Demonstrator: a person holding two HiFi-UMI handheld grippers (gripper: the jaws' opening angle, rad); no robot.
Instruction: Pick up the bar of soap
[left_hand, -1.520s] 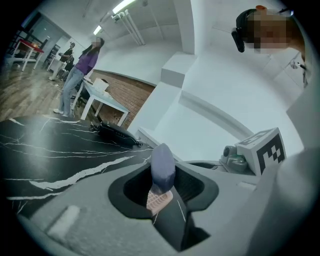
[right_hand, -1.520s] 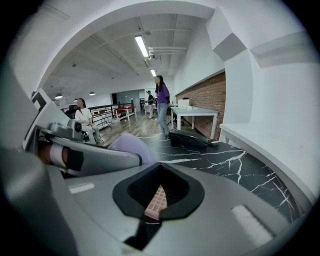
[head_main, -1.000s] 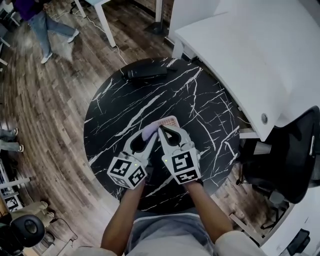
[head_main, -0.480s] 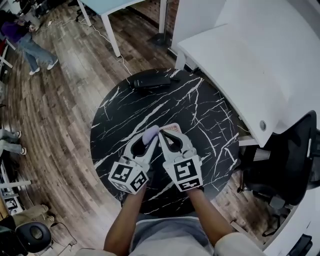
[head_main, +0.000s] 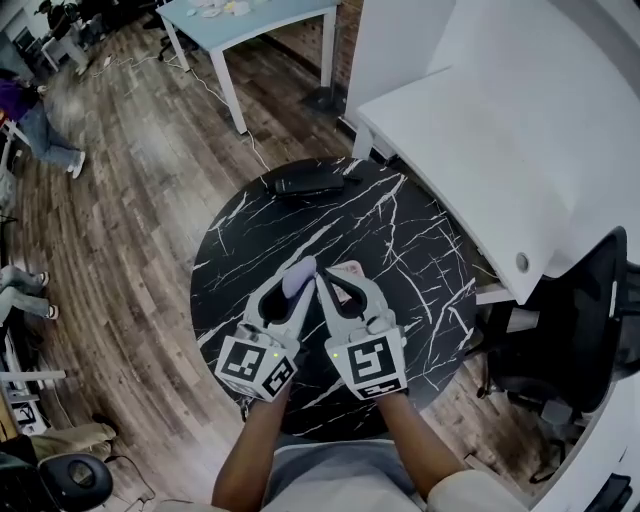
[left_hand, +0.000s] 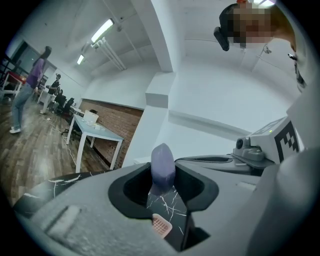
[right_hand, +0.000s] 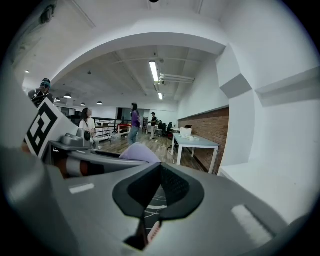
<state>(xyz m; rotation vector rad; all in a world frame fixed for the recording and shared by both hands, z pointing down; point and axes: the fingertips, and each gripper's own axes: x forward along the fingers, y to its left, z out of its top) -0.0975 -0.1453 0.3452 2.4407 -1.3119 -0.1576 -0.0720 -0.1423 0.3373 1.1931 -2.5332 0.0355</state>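
Observation:
A lavender bar of soap (head_main: 298, 277) hangs above the round black marble table (head_main: 400, 230), with my left gripper (head_main: 299, 285) shut on it. In the left gripper view the soap (left_hand: 162, 167) stands upright between the dark pads, and a pink ridged soap dish (left_hand: 161, 226) lies on the table below. That dish (head_main: 350, 272) shows just right of my right gripper (head_main: 322, 284), whose tips meet with nothing between them. From the right gripper view (right_hand: 159, 168) the soap (right_hand: 138, 152) peeks over the left gripper's body.
A flat black device (head_main: 308, 183) lies at the table's far edge. A large white desk (head_main: 500, 110) stands close on the right, with a black chair (head_main: 590, 320) beside it. A pale blue table (head_main: 250, 12) and people stand further off on the wood floor.
Both grippers have risen together above the table. The soap has gone up with the left gripper, away from the pink dish.

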